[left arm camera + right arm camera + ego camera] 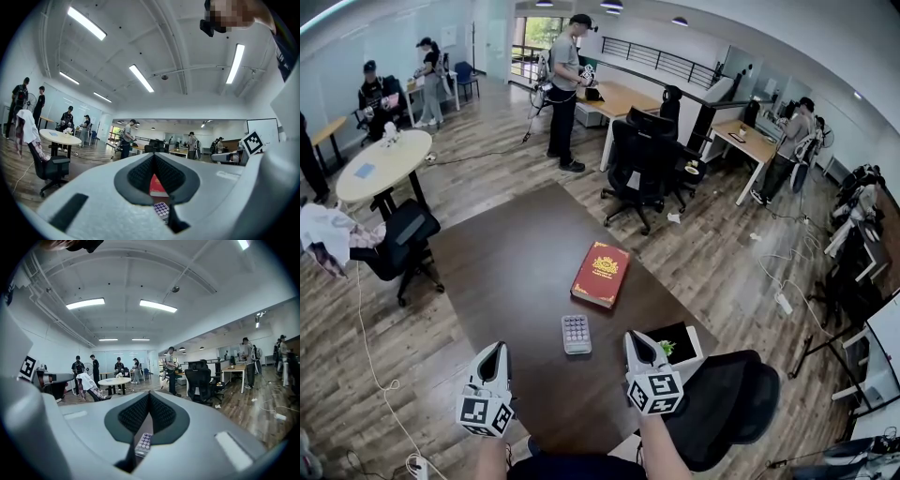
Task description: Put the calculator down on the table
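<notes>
While both pairs of jaws stand closed on nothing, the right gripper [635, 337] and left gripper [498, 349] hover over the near edge of the table [502, 272]. The calculator [576, 334] lies flat on the table between them, touching neither. It is at nine o'clock from the right gripper and three o'clock from the left. A red book [601, 274] lies at one o'clock from the calculator.

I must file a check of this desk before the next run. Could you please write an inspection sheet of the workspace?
Surface: dark brown table.
Job's things: calculator lies flat on the table, free of both grippers.
Clutter: red book beyond the calculator; dark flat pad at the right edge.
Grippers: left gripper and right gripper flank the calculator, jaws shut, empty.
Cables: white cable on the floor, left.
Surroundings: office chairs, round table, people standing.
</notes>
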